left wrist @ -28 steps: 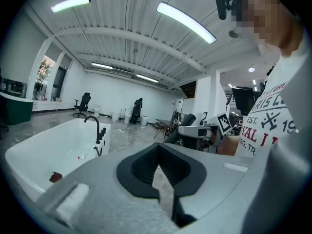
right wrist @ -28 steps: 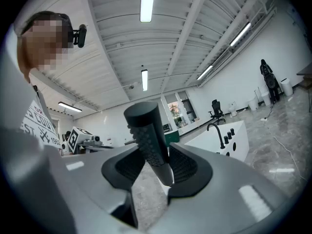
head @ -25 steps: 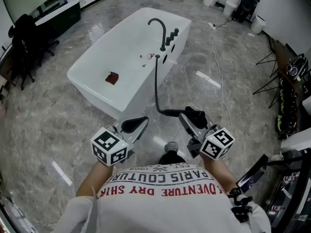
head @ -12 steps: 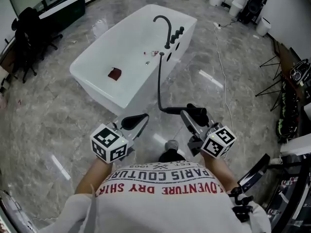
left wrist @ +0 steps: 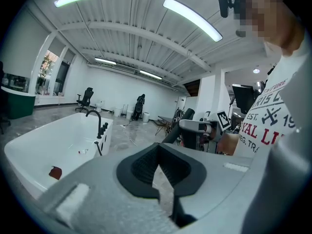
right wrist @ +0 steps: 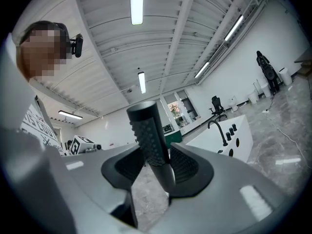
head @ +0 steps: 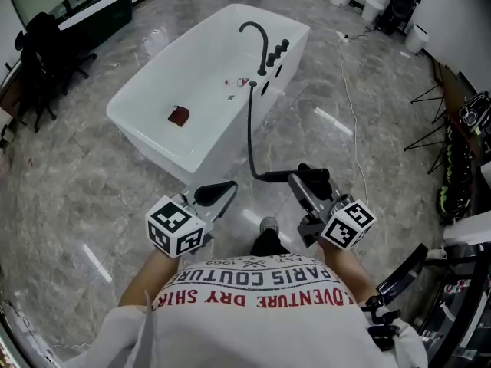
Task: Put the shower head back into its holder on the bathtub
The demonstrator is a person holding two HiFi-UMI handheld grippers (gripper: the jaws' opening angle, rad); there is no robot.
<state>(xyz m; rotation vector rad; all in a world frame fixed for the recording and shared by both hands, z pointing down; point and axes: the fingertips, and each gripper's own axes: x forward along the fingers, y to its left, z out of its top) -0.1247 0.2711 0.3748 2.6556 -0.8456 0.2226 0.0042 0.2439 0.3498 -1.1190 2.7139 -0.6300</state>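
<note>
The black shower head has a dotted handle, and my right gripper is shut on that handle, holding it over the floor short of the tub. Its black hose runs up the tub's side to the deck beside the black spout and knobs. The white bathtub stands ahead on the grey floor. My left gripper hangs to the left of the right one, shut and with nothing in it. The holder itself is too small to make out.
A dark red object lies on the tub's bottom. A cable trails over the floor right of the tub. Tripod stands and bags line the right wall, and office chairs stand at the left.
Only the head view has shifted slightly. Both grippers and the shower head stay where they were.
</note>
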